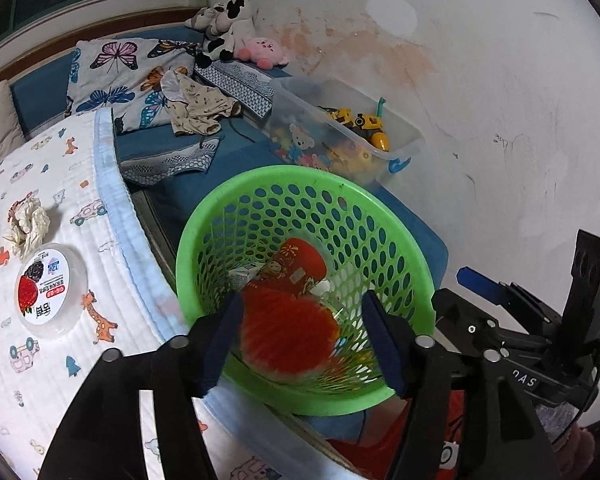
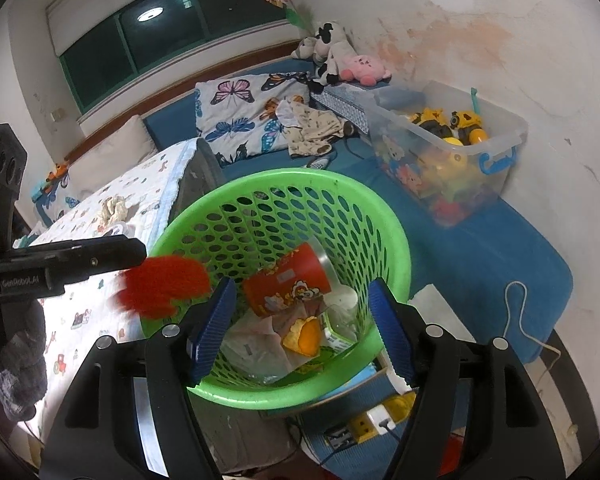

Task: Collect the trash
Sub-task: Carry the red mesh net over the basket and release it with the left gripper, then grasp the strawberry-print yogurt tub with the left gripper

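Observation:
A green perforated basket [image 1: 268, 200] [image 2: 260, 188] stands beside the bed. It holds a red printed paper cup [image 1: 300, 268] [image 2: 288, 280], wrappers and orange peel [image 2: 306, 336]. My left gripper [image 1: 303, 300] hangs open over the basket, and a blurred red ribbed thing [image 1: 288, 328] [image 2: 164, 288] is loose between its fingers, just below one fingertip [image 2: 136, 254]. Over the basket's near rim my right gripper [image 2: 303, 285] is open with nothing in its pads. On the printed quilt lie a crumpled tissue [image 1: 28, 224] [image 2: 114, 208] and a round strawberry-label tub [image 1: 52, 288].
A clear box of toys [image 1: 404, 140] [image 2: 512, 128] sits on the blue mattress against the stained wall. Behind it are a butterfly pillow [image 1: 120, 76], loose clothes [image 1: 200, 108] and plush toys [image 1: 236, 36]. A power strip [image 2: 372, 420] lies on the floor under the basket.

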The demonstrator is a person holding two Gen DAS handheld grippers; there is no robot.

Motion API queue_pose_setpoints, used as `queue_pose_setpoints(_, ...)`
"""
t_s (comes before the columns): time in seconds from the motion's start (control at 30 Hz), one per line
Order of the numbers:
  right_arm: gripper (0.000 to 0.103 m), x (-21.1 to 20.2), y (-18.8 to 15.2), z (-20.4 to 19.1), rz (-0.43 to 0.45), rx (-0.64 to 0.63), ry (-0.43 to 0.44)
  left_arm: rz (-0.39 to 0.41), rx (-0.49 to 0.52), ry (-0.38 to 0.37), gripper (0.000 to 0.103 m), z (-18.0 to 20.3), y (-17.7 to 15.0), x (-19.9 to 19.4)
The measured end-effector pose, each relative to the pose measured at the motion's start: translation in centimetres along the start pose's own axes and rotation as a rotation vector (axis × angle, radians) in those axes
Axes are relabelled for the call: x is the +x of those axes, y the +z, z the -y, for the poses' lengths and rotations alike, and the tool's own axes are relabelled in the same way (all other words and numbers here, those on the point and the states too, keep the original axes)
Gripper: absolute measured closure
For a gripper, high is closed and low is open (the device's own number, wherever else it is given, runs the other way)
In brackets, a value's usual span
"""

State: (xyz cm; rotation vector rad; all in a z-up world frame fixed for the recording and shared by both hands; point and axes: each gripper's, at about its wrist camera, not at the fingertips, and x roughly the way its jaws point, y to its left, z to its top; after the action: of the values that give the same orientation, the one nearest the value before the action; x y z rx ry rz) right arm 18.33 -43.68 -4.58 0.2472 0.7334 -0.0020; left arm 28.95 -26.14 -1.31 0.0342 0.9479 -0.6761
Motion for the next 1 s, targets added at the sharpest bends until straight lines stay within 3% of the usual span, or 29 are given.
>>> queue_pose_setpoints(0.3, 0.034, 0.0, 0.4, -0.8, 0.008, -0.01, 0.014, 0.02, -0.041, 0.039, 0.035, -2.6, -0.3, -1.2)
queue_pose_setpoints(0.7, 0.031, 0.7, 0.8, -2.2, -0.001, -0.03, 0.04, 0.071, -0.152, 0.228, 0.028, -9.8, -0.8, -3.4)
queue_pose_setpoints(0.77, 0.03, 0.8, 0.8, -2.5, -0.004, -0.036, 0.044, 0.078, -0.181, 0.275, 0.023, -11.5, -0.8, -3.7)
queue_pose_setpoints(1.0, 0.03, 1.8, 1.2, -3.8, -0.018, -0.061, 0.069, 0.071, -0.252, 0.374, 0.017, -16.1, -0.5, -3.7)
